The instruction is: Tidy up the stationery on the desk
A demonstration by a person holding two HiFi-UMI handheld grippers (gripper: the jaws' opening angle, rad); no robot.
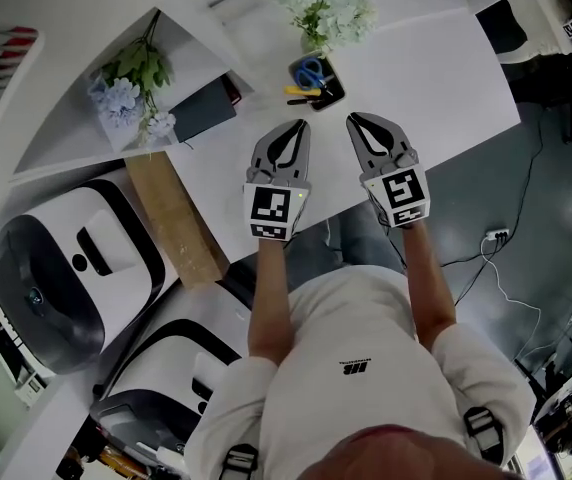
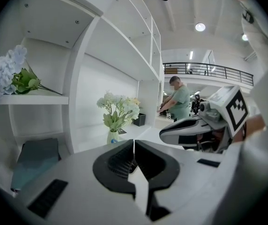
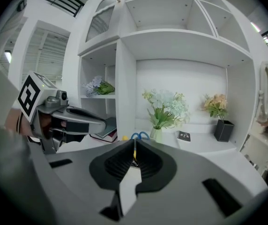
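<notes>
A black pen holder (image 1: pixel 317 80) stands on the white desk (image 1: pixel 436 78), with blue scissors (image 1: pixel 310 69) and yellow pens in it. It lies just beyond both grippers. My left gripper (image 1: pixel 297 128) and my right gripper (image 1: pixel 356 122) hover side by side over the desk's near edge, both shut and holding nothing. In the right gripper view the scissors' blue handles (image 3: pixel 139 136) peek over the closed gripper (image 3: pixel 134 146), with a sliver of yellow behind the jaw line. The left gripper (image 2: pixel 134 144) points toward the vase of flowers (image 2: pixel 117 112).
A vase of pale flowers (image 1: pixel 325 11) stands behind the holder. Books (image 1: pixel 204 109) and blue flowers (image 1: pixel 124 99) sit in the shelf at left. A small black card (image 3: pixel 184 136) and a black flower pot (image 3: pixel 223 130) stand further right. A person (image 2: pixel 178 100) works in the background.
</notes>
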